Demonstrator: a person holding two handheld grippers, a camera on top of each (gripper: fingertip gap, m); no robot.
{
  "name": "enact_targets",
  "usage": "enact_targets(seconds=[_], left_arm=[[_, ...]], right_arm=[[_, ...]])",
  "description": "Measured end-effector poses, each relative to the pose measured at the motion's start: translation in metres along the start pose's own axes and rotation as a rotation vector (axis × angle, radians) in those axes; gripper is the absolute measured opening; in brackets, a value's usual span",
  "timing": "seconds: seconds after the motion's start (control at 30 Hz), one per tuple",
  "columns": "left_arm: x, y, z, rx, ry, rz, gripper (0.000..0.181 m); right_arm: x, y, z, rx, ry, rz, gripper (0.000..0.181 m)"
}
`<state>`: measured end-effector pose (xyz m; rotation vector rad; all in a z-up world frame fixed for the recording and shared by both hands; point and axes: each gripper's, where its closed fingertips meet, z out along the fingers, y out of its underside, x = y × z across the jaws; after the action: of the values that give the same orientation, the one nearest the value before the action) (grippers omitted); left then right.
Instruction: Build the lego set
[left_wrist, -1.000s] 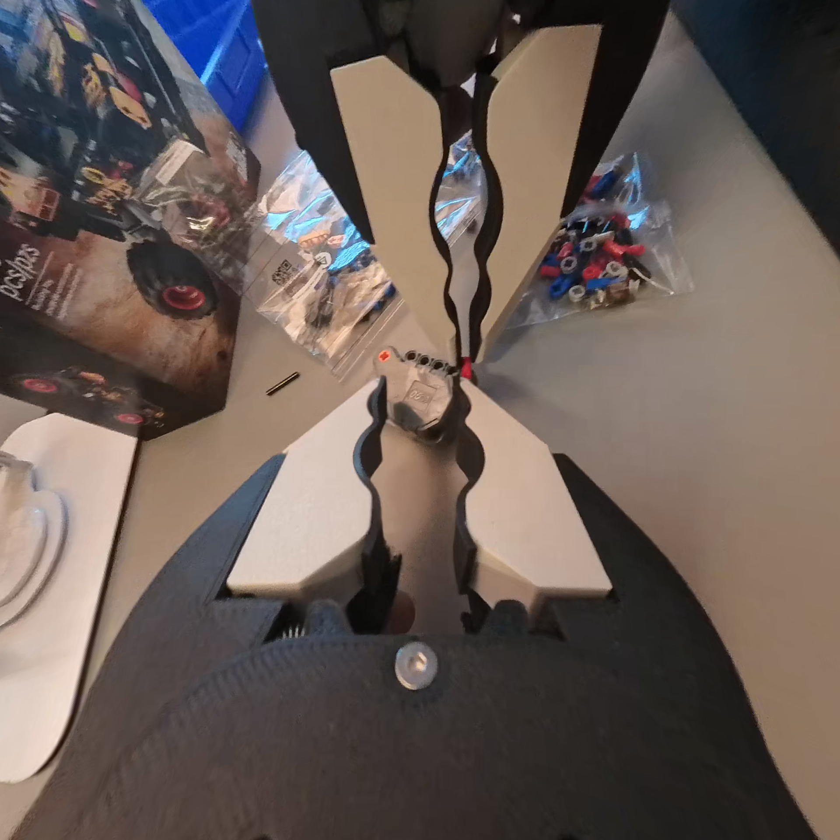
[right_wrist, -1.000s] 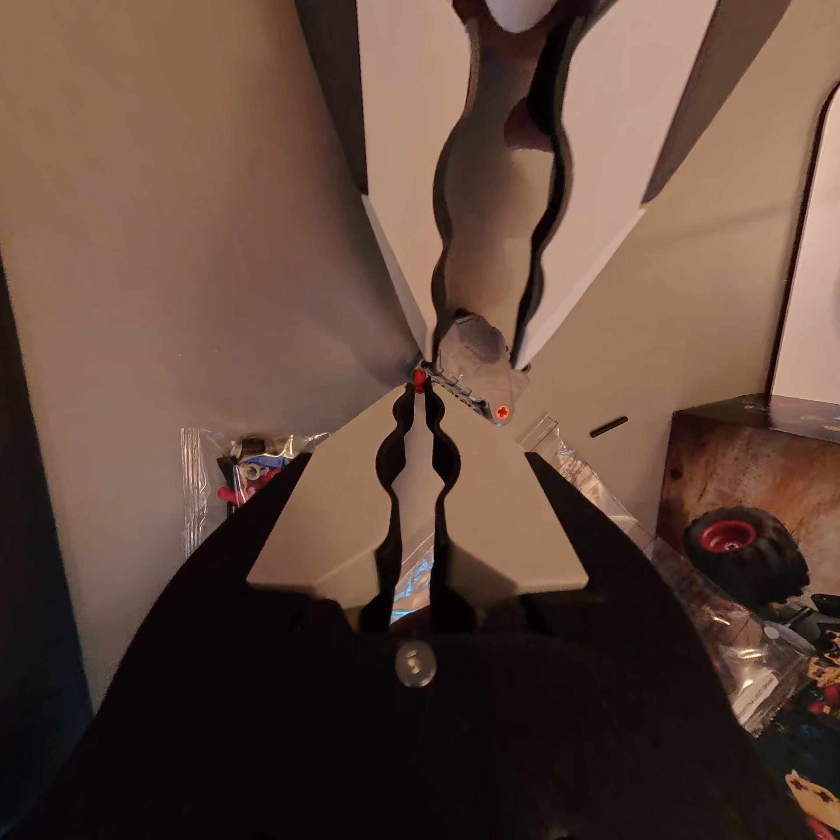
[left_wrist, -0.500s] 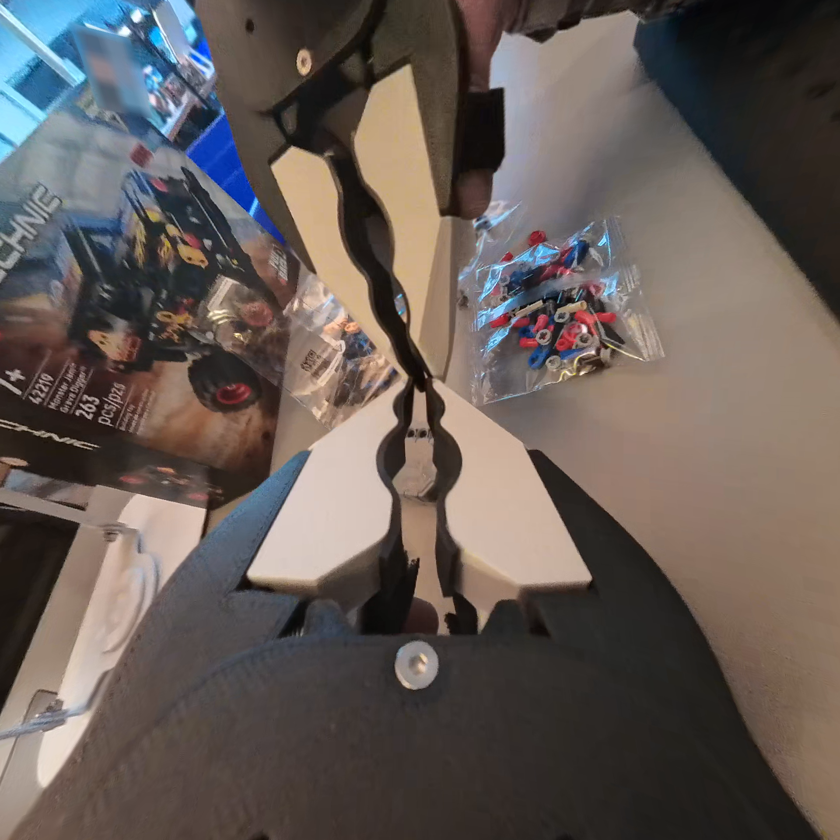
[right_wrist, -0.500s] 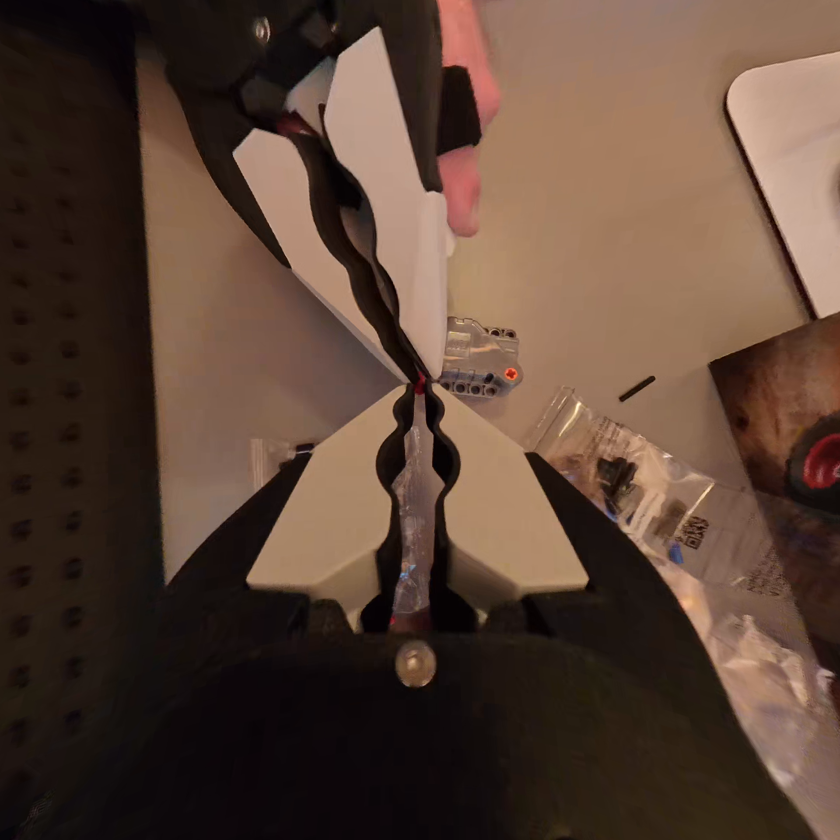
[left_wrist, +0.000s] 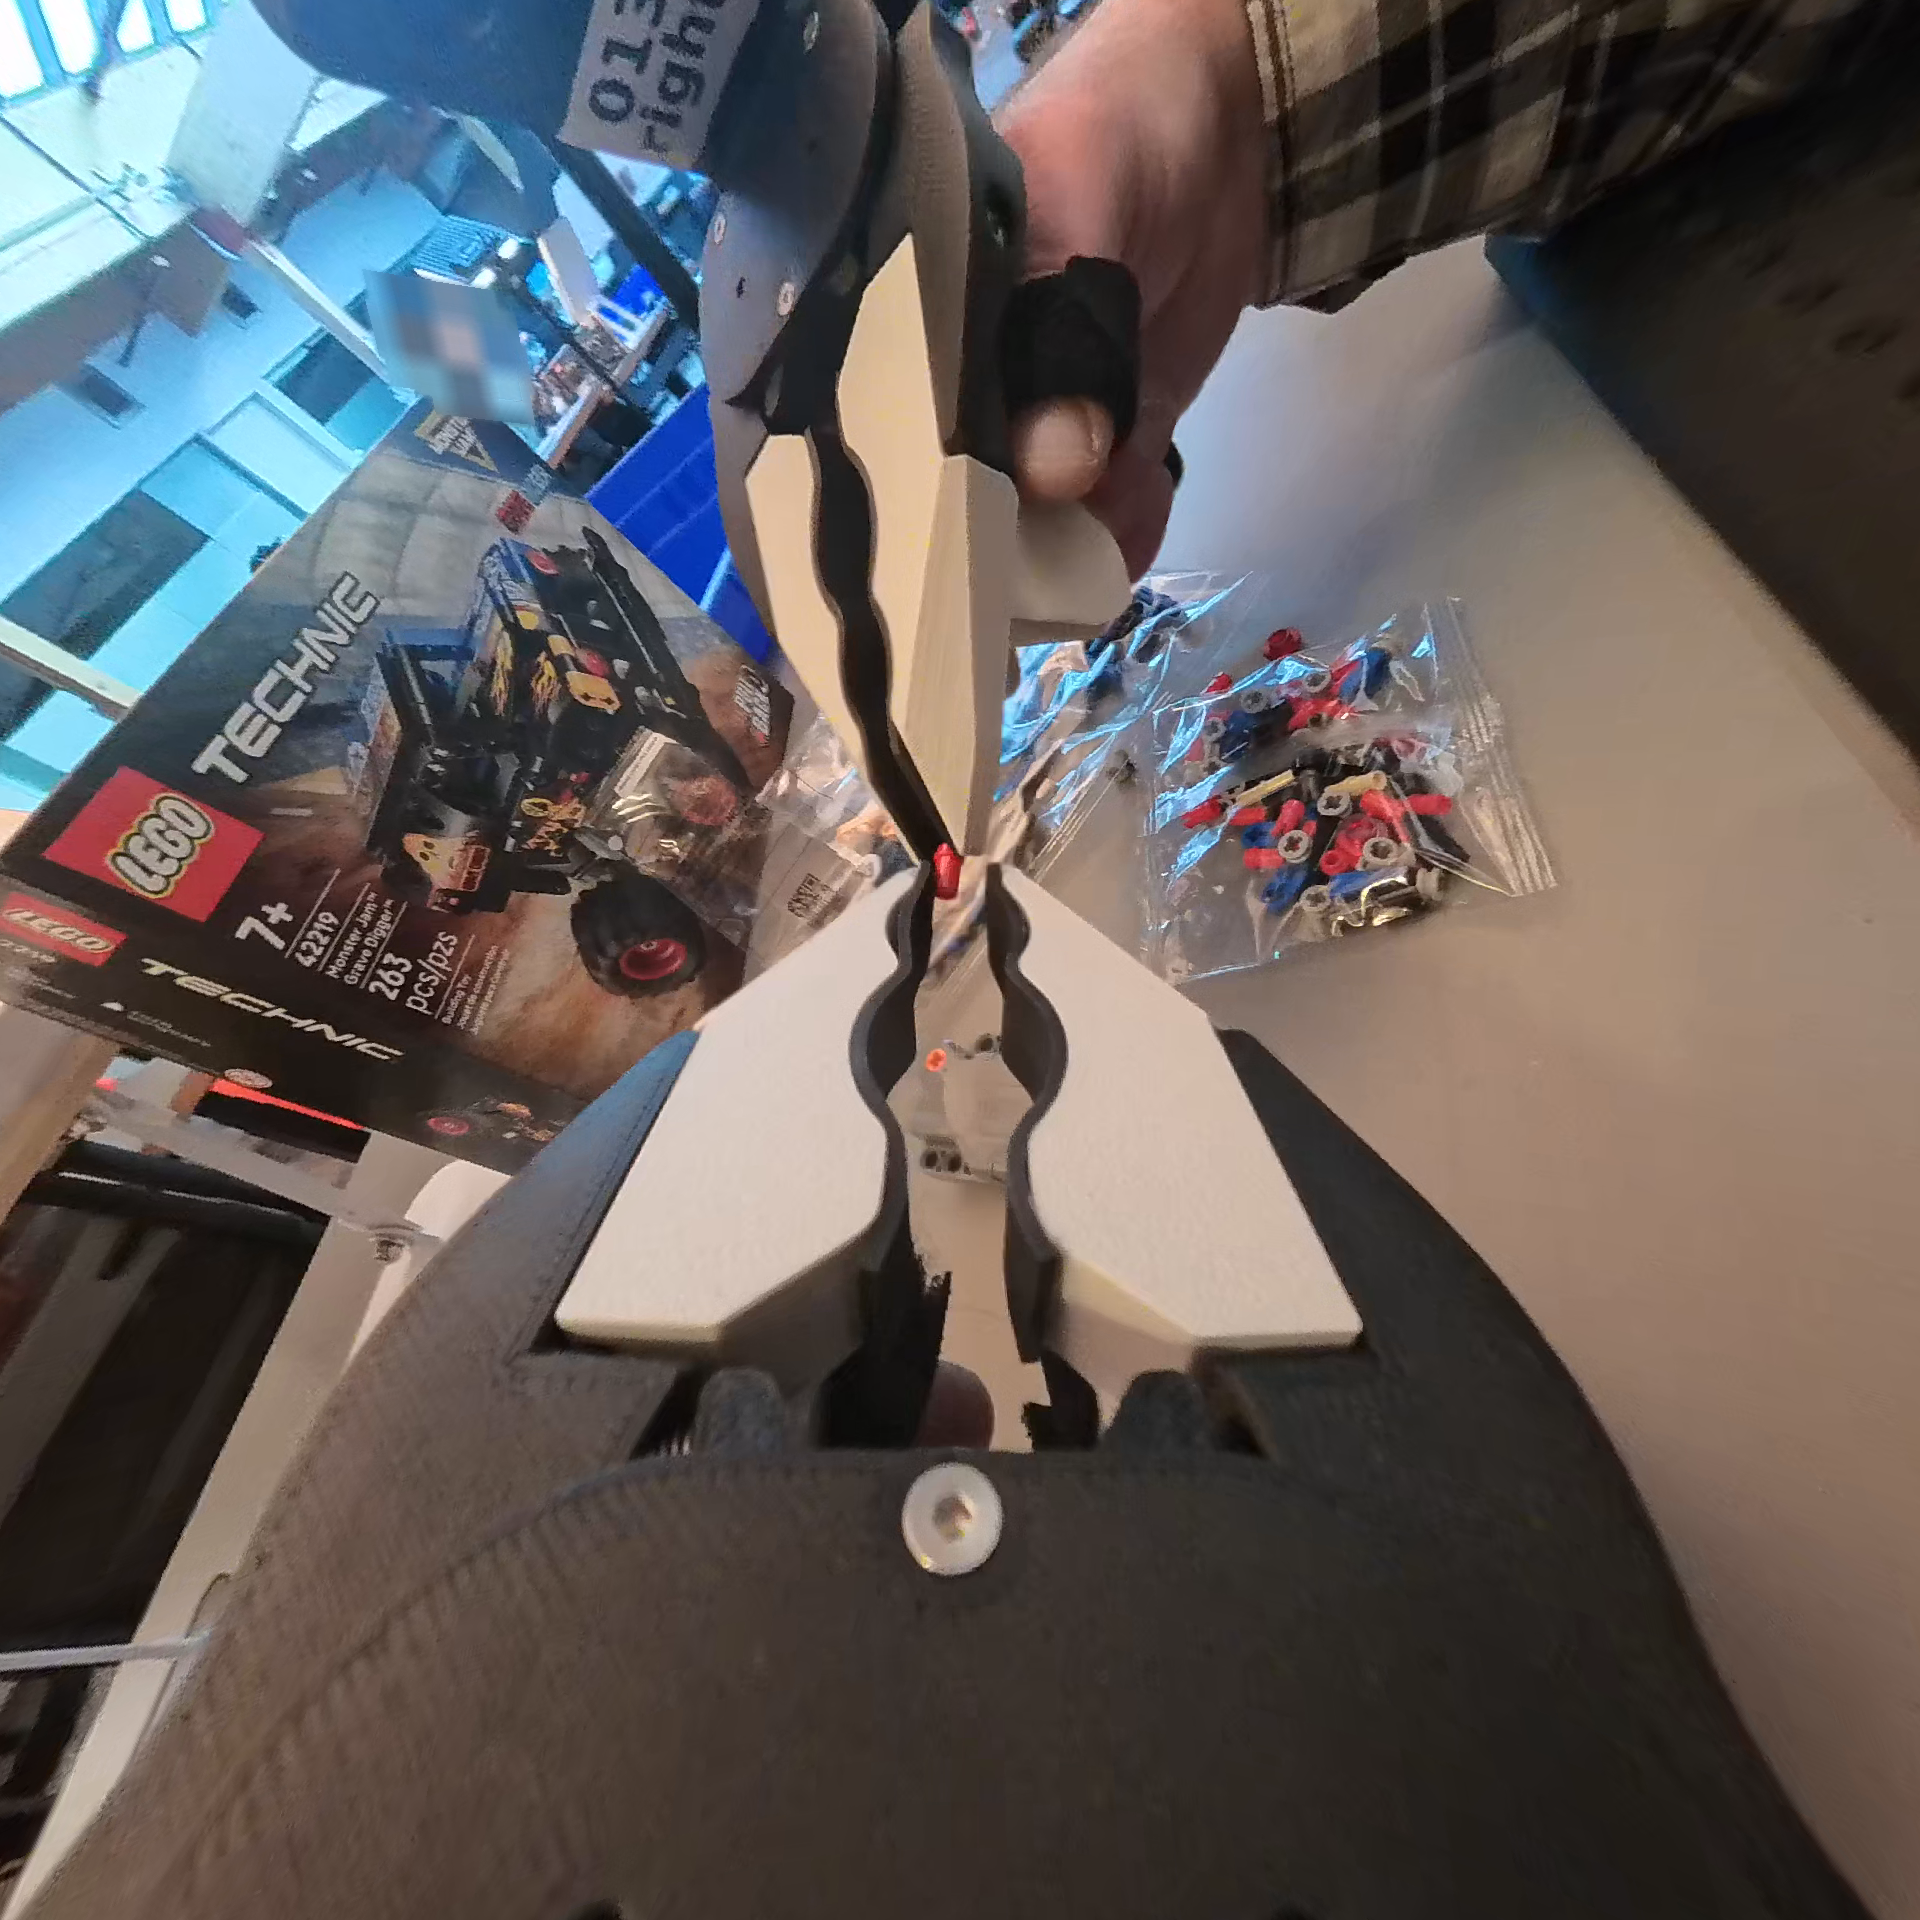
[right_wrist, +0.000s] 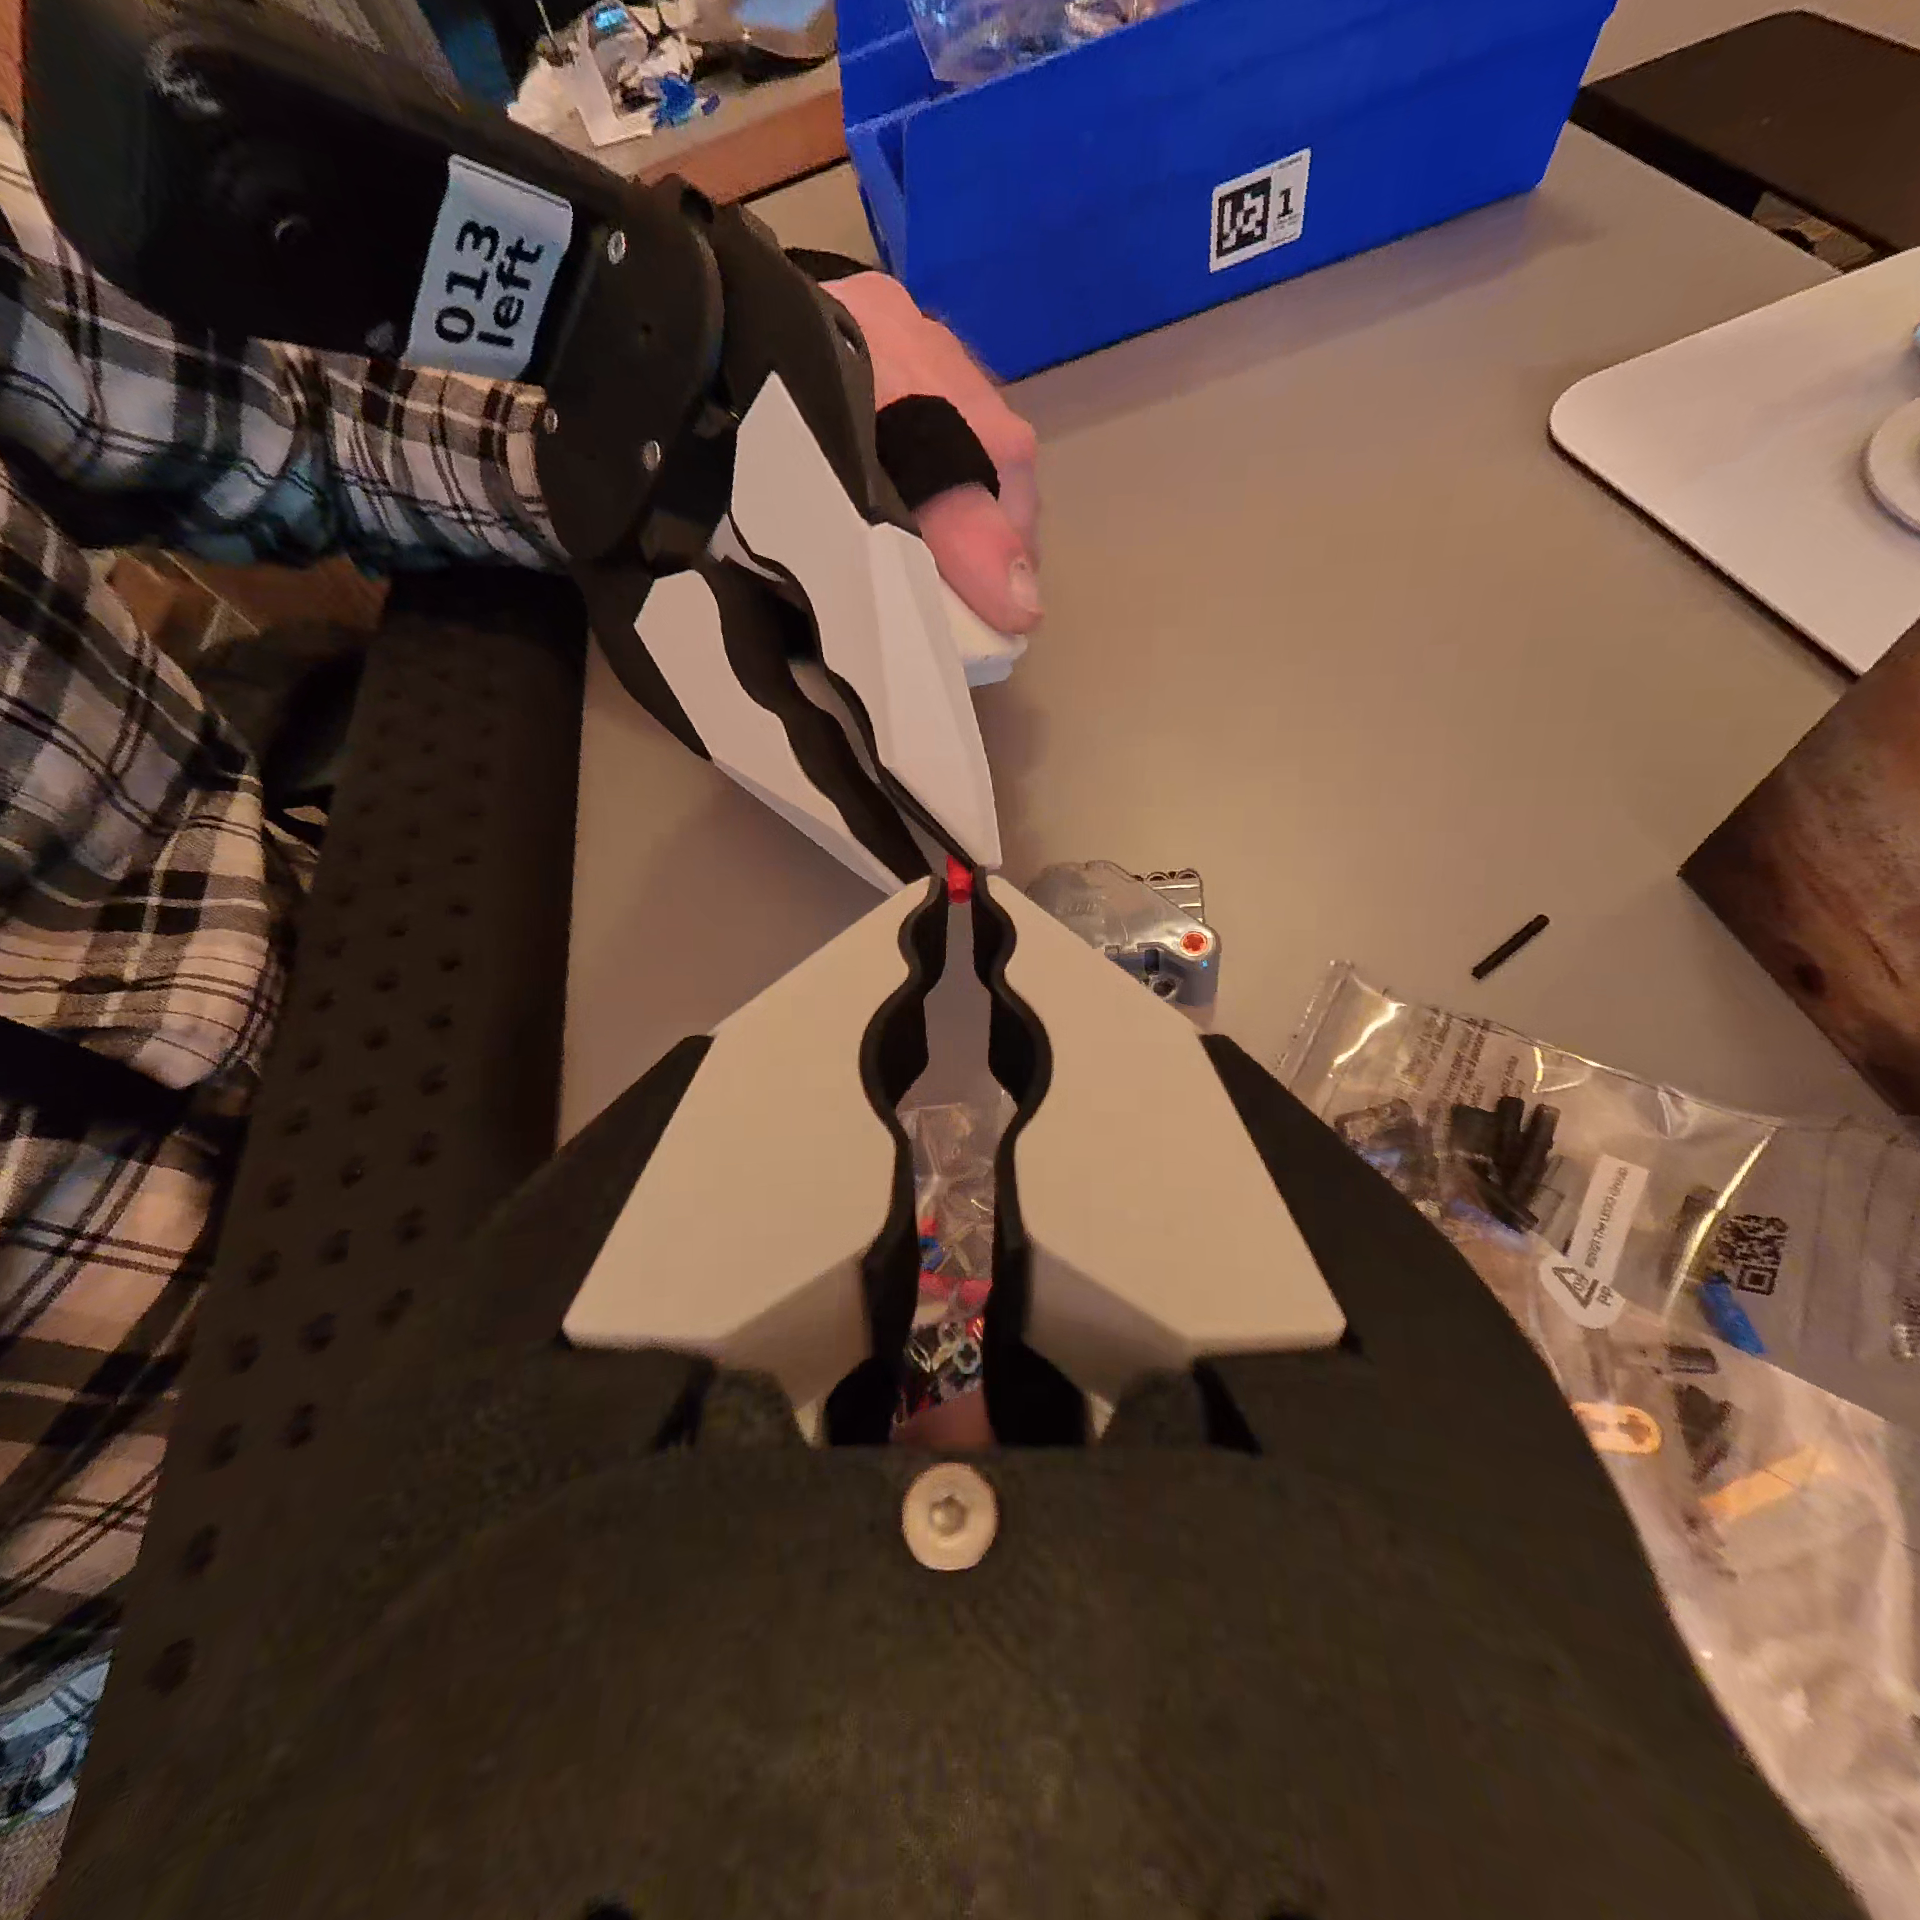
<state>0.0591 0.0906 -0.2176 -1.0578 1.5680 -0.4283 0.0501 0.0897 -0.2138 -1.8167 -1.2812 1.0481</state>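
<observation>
The left gripper and the right gripper meet tip to tip above the grey table, with a small red pin at the point where they touch. The right gripper's jaws are clenched on that pin at their very tips. The left gripper's jaws are drawn nearly together, but whether they also grip the pin or only press against it is hard to tell, since the contact point is tiny in both views.

Below the tips, on the table, lies a grey Lego block with a red-orange dot at one end, free of both grippers. Just beyond it a short black axle lies alone. A clear bag of red, blue and grey pins sits to the right in the left wrist view, and a clear bag of black parts lies near the grey block. The Lego box with a monster truck picture stands tilted at the table's far side. A blue bin is farther back, and a white board lies flat beside it. Plaid sleeves cover the person's arms.
</observation>
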Motion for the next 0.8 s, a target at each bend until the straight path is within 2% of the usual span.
enact_targets(seconds=[0.37,0.57,0.8], left_arm=[[-0.021,-0.011,-0.005,0.039,-0.166,0.004,0.001],[-0.029,-0.019,-0.010,0.041,-0.257,0.069,0.002],[-0.032,-0.024,-0.012,0.031,-0.308,0.138,0.002]], right_arm=[[0.002,-0.022,-0.008,0.223,-0.065,0.204,0.003],[0.000,-0.034,-0.012,0.338,-0.083,0.289,0.003],[-0.002,-0.040,-0.014,0.396,-0.064,0.290,0.003]])
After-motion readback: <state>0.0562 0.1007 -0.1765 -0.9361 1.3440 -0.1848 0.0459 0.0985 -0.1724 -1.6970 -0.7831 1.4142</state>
